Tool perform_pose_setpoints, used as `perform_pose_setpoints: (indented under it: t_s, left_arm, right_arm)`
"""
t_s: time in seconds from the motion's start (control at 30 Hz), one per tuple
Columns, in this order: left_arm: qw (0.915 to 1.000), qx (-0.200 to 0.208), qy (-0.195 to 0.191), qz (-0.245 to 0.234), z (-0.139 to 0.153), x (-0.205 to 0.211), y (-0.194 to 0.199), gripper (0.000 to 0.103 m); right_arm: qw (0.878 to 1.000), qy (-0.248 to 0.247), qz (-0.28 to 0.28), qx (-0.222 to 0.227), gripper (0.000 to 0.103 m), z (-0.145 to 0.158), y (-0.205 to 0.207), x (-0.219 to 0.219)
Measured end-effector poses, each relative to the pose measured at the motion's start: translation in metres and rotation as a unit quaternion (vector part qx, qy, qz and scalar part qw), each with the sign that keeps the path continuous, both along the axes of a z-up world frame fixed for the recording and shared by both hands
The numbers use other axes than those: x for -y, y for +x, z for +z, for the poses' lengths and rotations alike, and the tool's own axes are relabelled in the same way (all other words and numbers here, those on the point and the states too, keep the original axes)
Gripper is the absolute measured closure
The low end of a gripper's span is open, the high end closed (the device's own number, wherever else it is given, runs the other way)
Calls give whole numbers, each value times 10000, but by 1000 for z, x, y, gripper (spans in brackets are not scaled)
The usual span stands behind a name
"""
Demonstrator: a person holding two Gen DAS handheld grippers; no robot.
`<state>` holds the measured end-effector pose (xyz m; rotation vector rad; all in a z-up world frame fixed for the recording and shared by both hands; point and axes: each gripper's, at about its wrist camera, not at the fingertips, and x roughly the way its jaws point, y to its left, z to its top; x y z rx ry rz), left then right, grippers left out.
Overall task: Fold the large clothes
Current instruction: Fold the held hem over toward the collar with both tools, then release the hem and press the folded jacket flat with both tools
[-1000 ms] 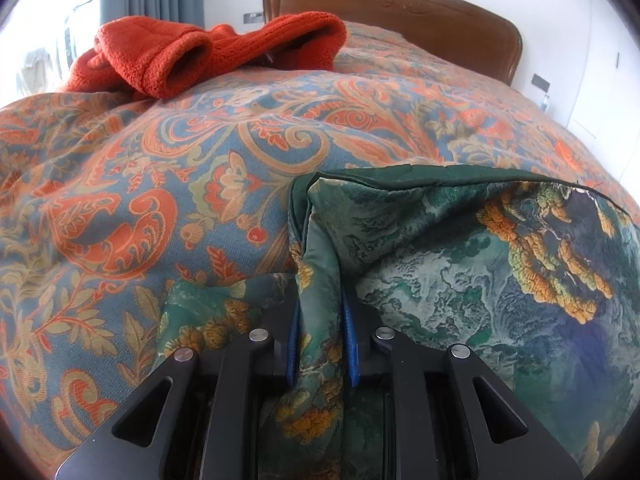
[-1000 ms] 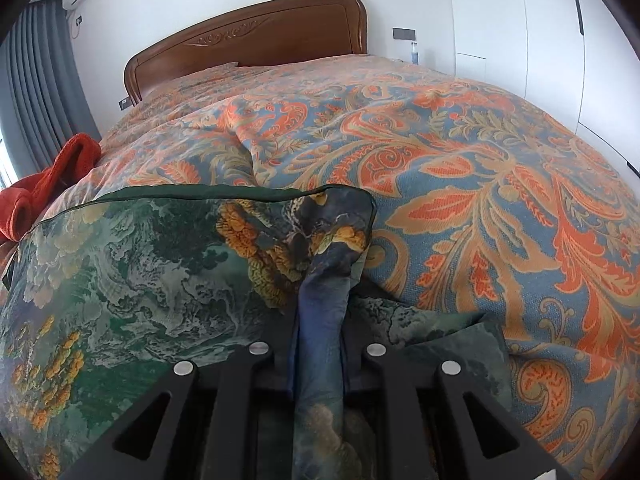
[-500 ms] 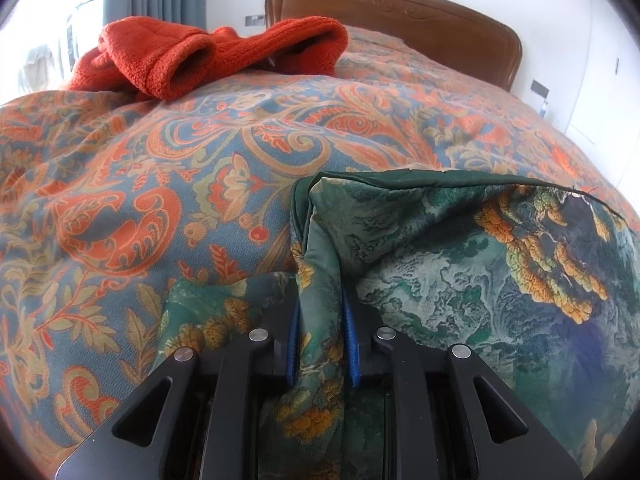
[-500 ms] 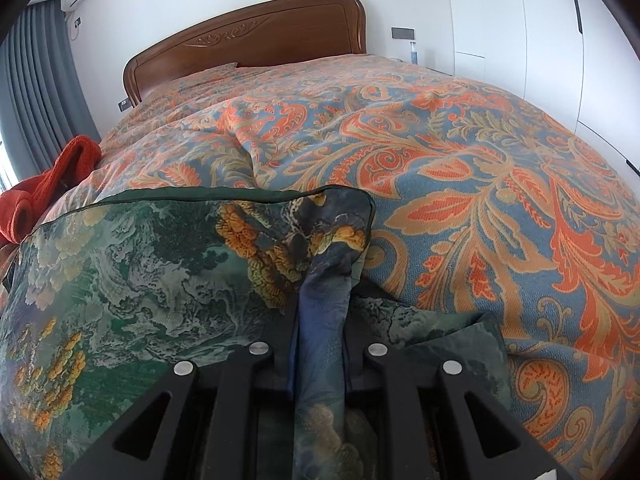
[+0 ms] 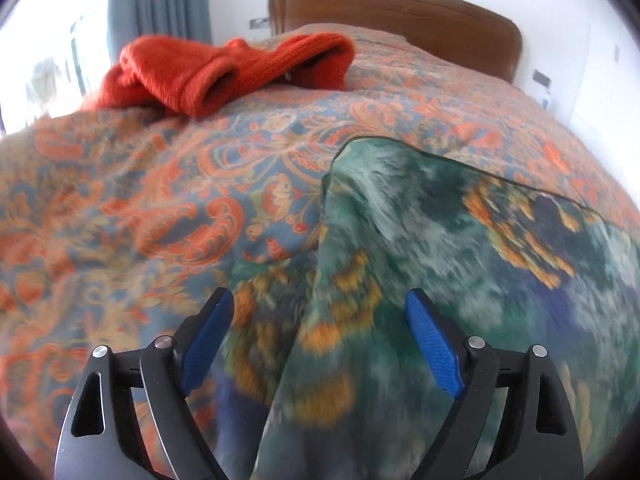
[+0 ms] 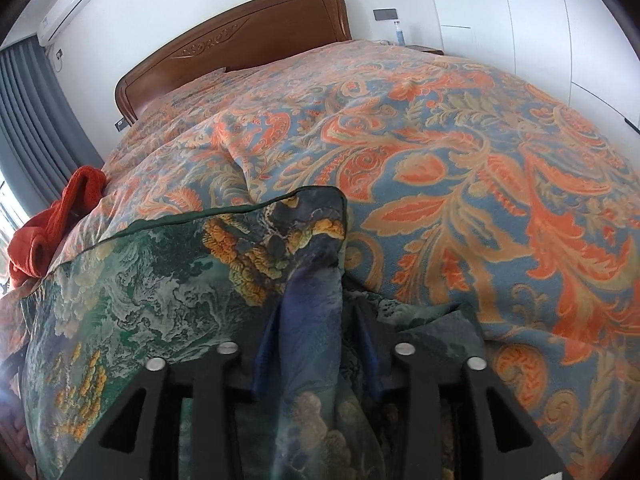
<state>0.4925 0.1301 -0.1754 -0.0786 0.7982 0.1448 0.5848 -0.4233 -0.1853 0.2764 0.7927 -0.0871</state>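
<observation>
- Left gripper [image 5: 316,320]: jaws opening, already wide apart; blue pads [image 5: 434,344] stand clear of the cloth; a ridge of the green patterned garment [image 5: 460,240] runs up between them from 6 o'clock toward 12, untouched on either side
- Right gripper [image 6: 316,344]: jaws opening, about half apart; a bunched blue-green fold of the same garment lies between the fingers; whether the pads still press it I cannot tell
- The garment lies spread on the orange-and-blue bedspread [image 6: 480,160], its dark-piped edge at 12 o'clock of both grippers; an orange knit garment [image 5: 224,68] sits at 11 o'clock, well apart
</observation>
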Motion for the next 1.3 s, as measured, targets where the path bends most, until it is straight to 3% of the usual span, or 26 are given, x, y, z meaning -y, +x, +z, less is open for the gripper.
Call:
perform_pose_setpoints:
  t_s: [0.03, 0.07, 0.23, 0.37, 0.53, 0.73, 0.87, 0.97, 1.17, 1.3]
  left_arm:
    - [9998, 54, 90, -145, 10, 6, -11, 14]
    - [9994, 136, 128, -300, 20, 15, -24, 14]
    - [9900, 476, 97, -1327, 59, 77, -71, 5]
    - [9758, 64, 104, -2185, 50, 146, -68, 5]
    - [9776, -639, 259, -1987, 10, 187, -1, 4]
    - [9850, -882, 69, -1483, 14, 202, 95, 4]
    - [9880, -917, -175, -1227, 14, 203, 128, 5]
    - [9888, -859, -313, -1180, 11, 198, 119, 5]
    - [9794, -661, 105, -1905, 10, 212, 60, 5]
    - [9751, -570, 57, -2144, 13, 209, 22, 5]
  right_arm:
    - [9999, -60, -52, 80, 27, 9, -6, 0]
    - [9997, -126, -90, 189, 24, 19, -13, 0]
    - [9962, -381, 154, 761, 23, 73, -72, -12]
    - [9950, -372, 472, 804, 23, 81, -120, -23]
    - [9935, -248, 821, 755, 23, 76, -182, -35]
    - [9902, -306, 1215, 618, 23, 61, -234, -56]
    - [9885, -378, 1368, 518, 23, 50, -250, -68]
    - [9899, -253, 1311, 474, 23, 42, -256, -69]
    - [9937, 228, 995, 464, 23, 36, -260, -56]
    - [9950, 376, 828, 413, 23, 34, -258, -49]
